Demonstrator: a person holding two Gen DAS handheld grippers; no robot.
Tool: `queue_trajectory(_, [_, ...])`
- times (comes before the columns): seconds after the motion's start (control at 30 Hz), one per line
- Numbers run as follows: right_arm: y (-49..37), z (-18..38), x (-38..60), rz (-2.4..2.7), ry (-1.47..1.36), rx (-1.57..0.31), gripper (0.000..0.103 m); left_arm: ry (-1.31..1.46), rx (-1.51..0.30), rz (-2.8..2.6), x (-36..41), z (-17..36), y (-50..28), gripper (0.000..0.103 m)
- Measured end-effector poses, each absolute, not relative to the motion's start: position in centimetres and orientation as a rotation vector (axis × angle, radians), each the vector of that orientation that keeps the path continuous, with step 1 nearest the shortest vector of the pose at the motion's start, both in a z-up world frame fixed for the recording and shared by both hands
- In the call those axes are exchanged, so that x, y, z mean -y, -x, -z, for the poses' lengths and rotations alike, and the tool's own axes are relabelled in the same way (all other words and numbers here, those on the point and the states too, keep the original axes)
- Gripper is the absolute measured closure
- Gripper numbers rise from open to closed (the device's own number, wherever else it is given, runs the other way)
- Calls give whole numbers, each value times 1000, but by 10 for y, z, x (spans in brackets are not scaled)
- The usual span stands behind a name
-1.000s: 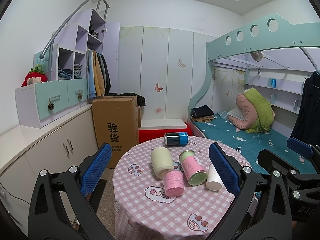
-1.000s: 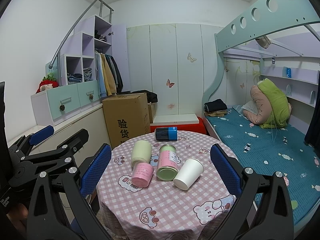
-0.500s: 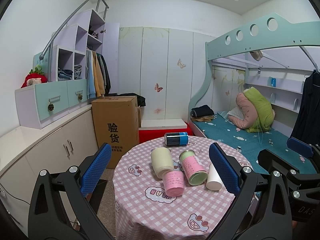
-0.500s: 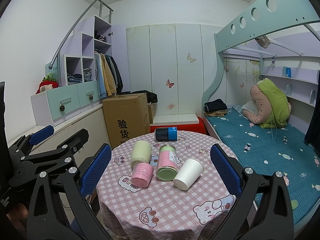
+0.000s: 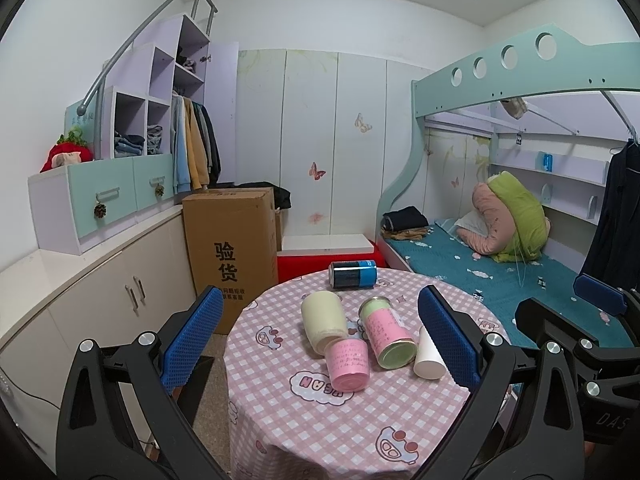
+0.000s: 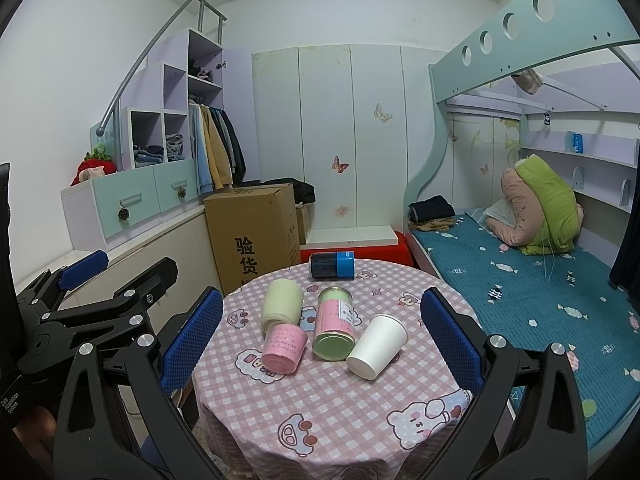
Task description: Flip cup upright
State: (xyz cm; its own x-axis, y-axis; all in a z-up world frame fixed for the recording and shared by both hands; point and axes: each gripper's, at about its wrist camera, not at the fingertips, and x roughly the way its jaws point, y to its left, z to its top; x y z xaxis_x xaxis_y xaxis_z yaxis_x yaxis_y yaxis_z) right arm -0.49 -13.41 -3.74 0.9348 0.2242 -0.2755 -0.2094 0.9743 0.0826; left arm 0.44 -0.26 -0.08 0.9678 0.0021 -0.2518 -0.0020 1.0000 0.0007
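Note:
A white paper cup [image 6: 377,345] lies on its side on the round table with the pink checked cloth [image 6: 320,408], its base toward me; in the left wrist view [image 5: 427,354] my right pad partly hides it. My left gripper [image 5: 320,340] is open and empty, held back from the table. My right gripper [image 6: 320,340] is open and empty too, short of the cup. The left gripper also shows at the left of the right wrist view [image 6: 120,296].
Lying beside the cup are a pink and green can [image 6: 335,328], a small pink cup [image 6: 285,342], a cream jar [image 6: 282,306] and a dark blue can [image 6: 332,265] at the far edge. A cardboard box [image 6: 252,236] stands behind the table, a bunk bed [image 6: 540,280] to the right.

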Motion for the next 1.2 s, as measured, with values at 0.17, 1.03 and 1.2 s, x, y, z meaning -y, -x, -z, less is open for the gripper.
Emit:
queue_trajectory(0.17, [-2,41,133,-222,-53,-303,7,0,-274,0,2,10,-17,5])
queue_trajectory(1.03, [-127,89,108,-254,-63,-509,7,100,-581,53,-33,75,-149,5])
queue_trajectory(1.2, [-162,106,103,-252,-80,-569,7,128,-667,55,-40,97,-187,5])
